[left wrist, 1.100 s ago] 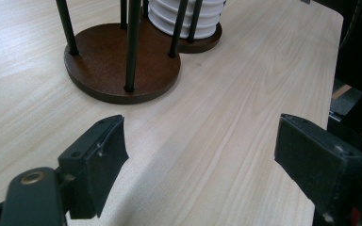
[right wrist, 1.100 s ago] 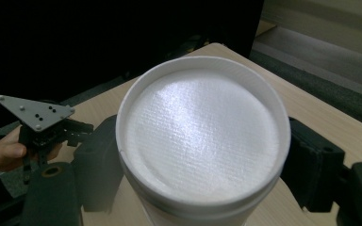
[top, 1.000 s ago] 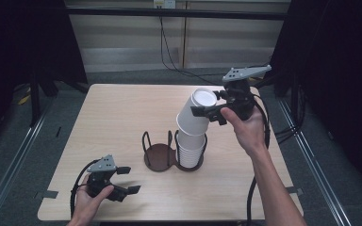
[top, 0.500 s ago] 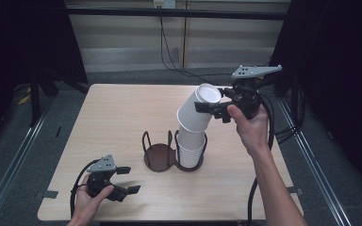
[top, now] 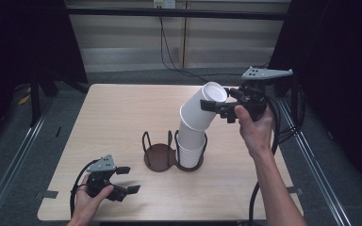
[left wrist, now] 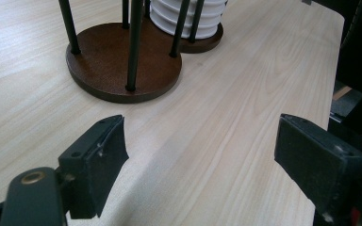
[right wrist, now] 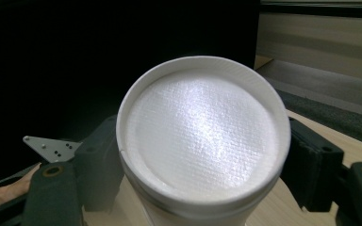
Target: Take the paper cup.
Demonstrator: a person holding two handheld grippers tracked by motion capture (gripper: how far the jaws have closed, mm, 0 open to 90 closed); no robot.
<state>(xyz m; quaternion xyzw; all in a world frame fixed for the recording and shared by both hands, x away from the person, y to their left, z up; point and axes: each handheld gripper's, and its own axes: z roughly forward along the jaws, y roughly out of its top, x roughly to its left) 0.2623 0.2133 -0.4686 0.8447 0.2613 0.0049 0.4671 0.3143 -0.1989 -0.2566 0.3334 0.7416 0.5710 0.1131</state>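
Observation:
My right gripper is shut on a white paper cup, which is upside down and tilted, its flat bottom toward the gripper. In the right gripper view the cup sits between both jaws, and the pads press its sides. Its lower rim still meets the top of a stack of white cups. That stack stands in the right ring of a brown wire cup holder. My left gripper rests open near the table's front left corner with nothing between its jaws. Its own view shows the holder and stack ahead.
The light wooden table ends close on the right, with a dark drop beyond its edge. The holder's left ring holds no cups. Black cables trail from the right gripper off the table's right side.
The right gripper has carried the cup's top a little to the right, tilting it further off the stack. The left gripper has stayed put.

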